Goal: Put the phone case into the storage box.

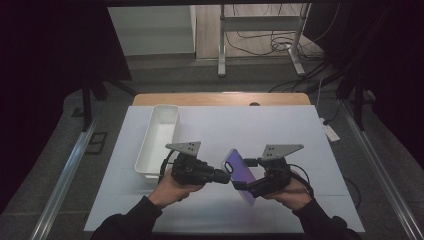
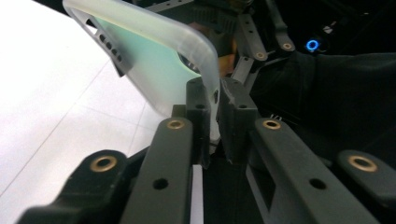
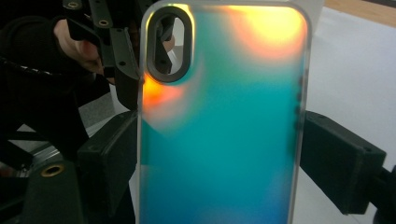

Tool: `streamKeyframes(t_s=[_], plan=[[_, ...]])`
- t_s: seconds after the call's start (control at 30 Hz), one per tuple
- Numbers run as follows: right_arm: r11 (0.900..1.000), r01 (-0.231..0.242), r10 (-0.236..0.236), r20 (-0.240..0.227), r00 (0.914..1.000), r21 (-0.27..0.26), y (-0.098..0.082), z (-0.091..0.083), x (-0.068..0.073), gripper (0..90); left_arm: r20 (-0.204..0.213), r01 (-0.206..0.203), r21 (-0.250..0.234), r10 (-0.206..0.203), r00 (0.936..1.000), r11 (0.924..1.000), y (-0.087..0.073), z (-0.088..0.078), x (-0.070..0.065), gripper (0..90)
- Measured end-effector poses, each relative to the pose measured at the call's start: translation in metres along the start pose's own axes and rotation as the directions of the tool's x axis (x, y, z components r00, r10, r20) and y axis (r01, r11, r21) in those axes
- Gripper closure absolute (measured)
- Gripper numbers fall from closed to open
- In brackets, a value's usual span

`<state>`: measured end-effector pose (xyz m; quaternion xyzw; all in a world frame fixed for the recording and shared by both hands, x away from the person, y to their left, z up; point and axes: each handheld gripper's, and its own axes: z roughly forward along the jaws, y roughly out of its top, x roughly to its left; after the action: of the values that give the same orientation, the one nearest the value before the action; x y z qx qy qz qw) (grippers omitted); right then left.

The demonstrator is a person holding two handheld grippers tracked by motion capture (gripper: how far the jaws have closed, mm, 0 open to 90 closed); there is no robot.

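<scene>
The right gripper (image 1: 246, 175) is holding the iridescent phone case (image 1: 240, 172) up off the bench (image 1: 280, 130), its fingers (image 3: 343, 163) clamping the case's two long edges, likely to steady it for the other hand. The left gripper (image 1: 226, 176) is pinching the case's frosted rim near the camera cutout (image 3: 168, 44), fingers (image 2: 198, 105) together on that thin edge. A white bin (image 1: 150, 150) is sitting to the left.

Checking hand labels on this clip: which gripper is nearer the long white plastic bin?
Left. The left gripper sits just right of the long white plastic bin; the right gripper is farther right, beyond the phone case.
</scene>
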<state>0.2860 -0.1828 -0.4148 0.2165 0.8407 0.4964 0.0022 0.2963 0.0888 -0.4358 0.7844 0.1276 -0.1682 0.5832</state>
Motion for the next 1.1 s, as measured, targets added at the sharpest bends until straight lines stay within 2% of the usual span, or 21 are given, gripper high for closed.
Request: streamKeyframes(t_s=[0.17,0.23,0.27,0.3,0.47,0.6,0.8,1.1], plan=[[1.0,-0.012,0.013,-0.032,0.9994,0.022,-0.0008,0.0039,-0.0011,15.9,0.015,-0.028,0.009,0.028,0.9995,0.9996,0.0006,0.0018,-0.0009,85.9],[0.999,-0.035,0.036,-0.044,0.9984,0.028,-0.0019,0.0059,-0.004,15.6,0.004,-0.038,0.015,0.038,0.9993,0.9992,0.0015,0.002,-0.0012,87.2],[0.999,-0.043,0.045,-0.049,0.9978,0.031,-0.002,0.006,-0.0049,17.4,-0.026,-0.043,0.015,0.044,0.9987,0.999,0.002,0.0021,-0.002,88.3],[0.999,-0.043,0.045,-0.049,0.9978,0.031,-0.002,0.006,-0.0049,17.4,-0.026,-0.043,0.015,0.044,0.9987,0.999,0.002,0.0021,-0.002,88.6],[0.998,-0.046,0.046,-0.011,0.9989,0.048,-0.0042,0.0056,-0.0081,18.3,-0.067,-0.027,0.014,0.028,0.9973,0.9995,0.0023,-0.0013,-0.0001,88.7],[0.998,-0.038,0.038,0.0,0.9993,0.059,-0.0057,0.0064,-0.0081,18.5,-0.091,-0.021,0.016,0.023,0.9956,0.9996,0.0027,-0.0033,-0.0001,88.8],[0.997,-0.02,0.018,0.016,0.9997,0.074,-0.0075,0.0055,-0.0074,18.9,-0.142,-0.017,0.032,0.021,0.9896,0.9993,0.003,-0.0045,-0.0007,88.7],[0.997,-0.016,0.014,0.032,0.9994,0.077,-0.0098,0.0003,-0.0078,18.4,-0.191,-0.015,0.039,0.022,0.9814,0.9991,0.004,-0.0078,-0.0016,88.7]])
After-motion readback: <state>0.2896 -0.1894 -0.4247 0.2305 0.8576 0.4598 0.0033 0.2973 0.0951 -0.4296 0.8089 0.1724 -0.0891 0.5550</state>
